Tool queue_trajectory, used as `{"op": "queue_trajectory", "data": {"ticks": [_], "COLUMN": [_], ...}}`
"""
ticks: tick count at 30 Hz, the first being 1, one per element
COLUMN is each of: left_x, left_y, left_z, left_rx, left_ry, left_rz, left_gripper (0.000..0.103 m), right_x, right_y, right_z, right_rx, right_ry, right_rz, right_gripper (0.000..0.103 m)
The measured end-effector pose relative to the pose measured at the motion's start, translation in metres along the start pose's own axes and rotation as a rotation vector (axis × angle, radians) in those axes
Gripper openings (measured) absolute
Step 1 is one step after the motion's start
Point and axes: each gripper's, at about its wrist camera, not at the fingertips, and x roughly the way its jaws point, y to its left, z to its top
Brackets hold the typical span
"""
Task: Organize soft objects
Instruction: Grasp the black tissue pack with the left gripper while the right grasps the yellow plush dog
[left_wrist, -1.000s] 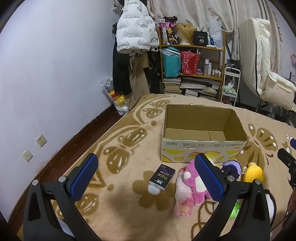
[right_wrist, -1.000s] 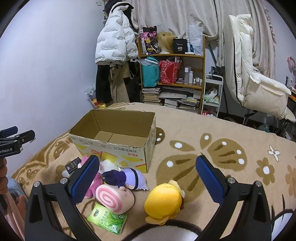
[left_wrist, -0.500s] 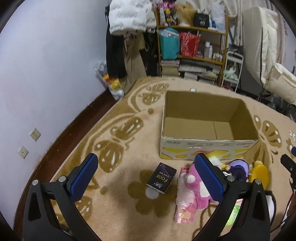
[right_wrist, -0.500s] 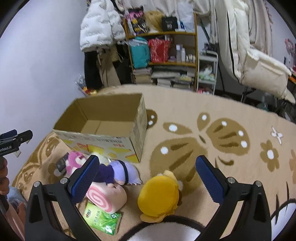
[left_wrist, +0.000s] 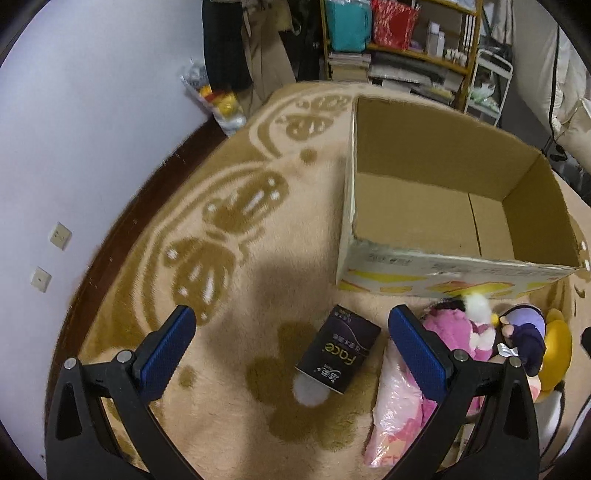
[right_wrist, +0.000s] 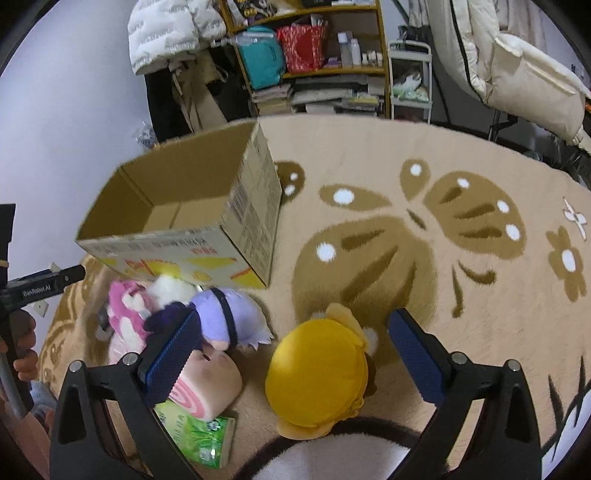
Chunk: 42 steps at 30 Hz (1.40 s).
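In the left wrist view, the left hand-held gripper (left_wrist: 291, 347) hangs with its jaws wide apart and empty over the carpet (left_wrist: 258, 236). The black "Face" tissue pack (left_wrist: 338, 353) lies between the pads at lower centre. Coming down carelessly, a pad could shove that slippery pack aside rather than catch it, or snag the crinkly pink plastic-wrapped packet (left_wrist: 393, 398) just to its right.

Further right, the pink plush (left_wrist: 456, 334) and the purple plush doll (left_wrist: 524, 326) lie heaped against the front wall of the empty cardboard box (left_wrist: 436, 266); pulling one out may drag its neighbour.

In the right wrist view, the right hand-held gripper (right_wrist: 290, 352) is likewise spread open and empty, above the yellow plush (right_wrist: 317, 373) at lower centre. That plush looks nearly as wide as the gap, so a shallow pinch could slide off its rounded top. The left pad also overlaps the pink swirl-roll plush (right_wrist: 207, 387), which sits on the green tissue pack (right_wrist: 195, 435).
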Motion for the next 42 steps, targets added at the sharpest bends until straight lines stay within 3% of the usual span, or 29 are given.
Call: {"op": "queue_trajectory", "data": {"ticks": [12, 21, 26, 29, 33, 38, 42], "left_x": [0.049, 0.072, 0.075, 0.08, 0.082, 0.084, 0.09], "left_y": [-0.004, -0.019, -0.02, -0.017, -0.017, -0.012, -0.009], "left_z": [-0.006, -0.008, -0.006, -0.002, -0.003, -0.008, -0.008], "left_rx": [-0.013, 0.057, 0.038, 0.016, 0.028, -0.025, -0.041], "left_ry": [0.156, 0.2, 0.211, 0.223, 0.222, 0.257, 0.267], "left_rz": [-0.019, 0.003, -0.021, -0.063, -0.049, -0.091, -0.097], "left_gripper": [0.103, 0.103, 0.103, 0.103, 0.103, 0.103, 0.103], "right_x": [0.044, 0.066, 0.077, 0.081, 0.081, 0.08, 0.082], "right_y": [-0.016, -0.029, -0.03, -0.031, -0.031, -0.031, -0.03], "right_z": [-0.008, -0.016, -0.021, -0.022, -0.025, -0.027, -0.029], "right_rx": [0.052, 0.096, 0.092, 0.093, 0.093, 0.093, 0.087], "right_ry": [0.15, 0.249, 0.29, 0.293, 0.302, 0.306, 0.307], "right_rz": [-0.001, -0.011, -0.011, -0.009, -0.007, -0.008, -0.003], "right_gripper": [0.102, 0.094, 0.093, 0.093, 0.089, 0.089, 0.083]}}
